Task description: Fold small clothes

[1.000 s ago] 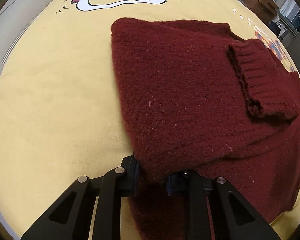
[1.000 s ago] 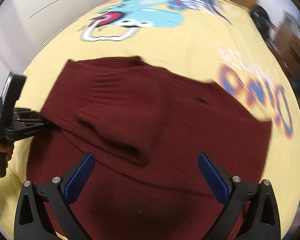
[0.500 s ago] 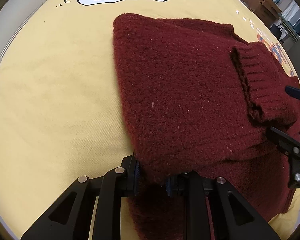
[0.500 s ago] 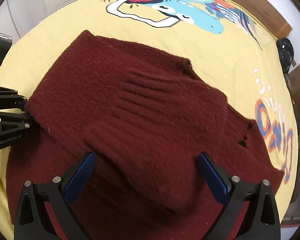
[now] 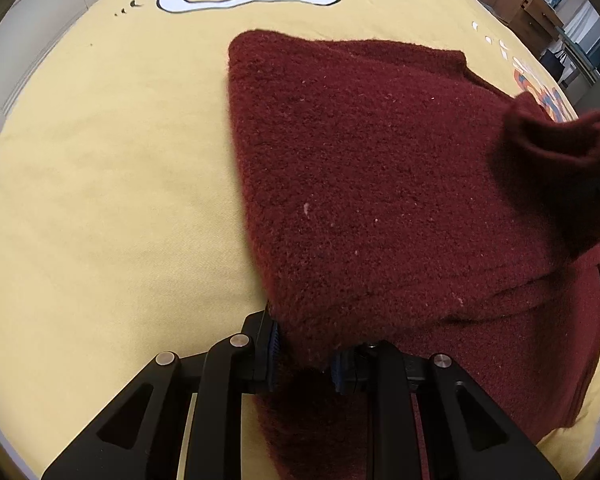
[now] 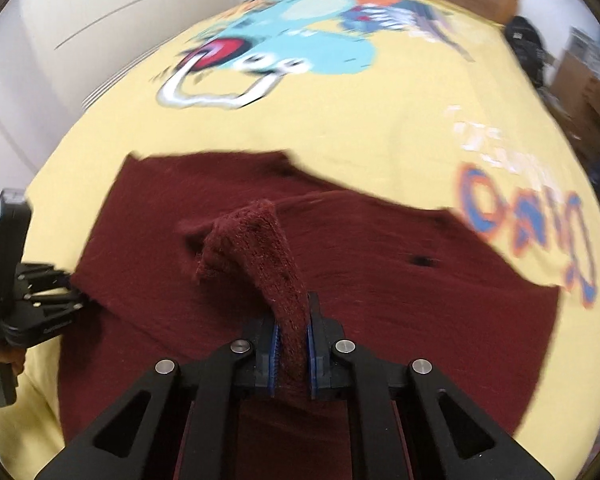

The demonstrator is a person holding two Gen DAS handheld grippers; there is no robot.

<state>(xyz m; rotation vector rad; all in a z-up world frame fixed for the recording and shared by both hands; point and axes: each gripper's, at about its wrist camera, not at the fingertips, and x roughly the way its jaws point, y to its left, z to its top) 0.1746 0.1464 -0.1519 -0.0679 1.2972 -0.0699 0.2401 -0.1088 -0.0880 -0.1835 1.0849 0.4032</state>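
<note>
A dark red knitted sweater (image 5: 380, 184) lies partly folded on a yellow printed bedcover (image 5: 100, 200). My left gripper (image 5: 304, 354) is shut on a folded edge of the sweater at its near left side. The same gripper (image 6: 70, 292) shows at the left of the right wrist view, holding that edge. My right gripper (image 6: 291, 350) is shut on the ribbed sleeve cuff (image 6: 256, 248), which stands up from the sweater (image 6: 380, 300) between the blue pads. That lifted cuff (image 5: 556, 148) appears at the right edge of the left wrist view.
The bedcover (image 6: 340, 120) carries a cartoon dinosaur print (image 6: 284, 48) at the far end and orange-blue lettering (image 6: 540, 232) to the right. A white wall (image 6: 80, 20) runs along the left. Wooden furniture (image 5: 524, 4) and a dark bag (image 6: 528, 40) stand beyond the bed.
My right gripper went from wide open above the sweater to shut on the sleeve cuff and lifted it. The left gripper kept its grip and stayed in place.
</note>
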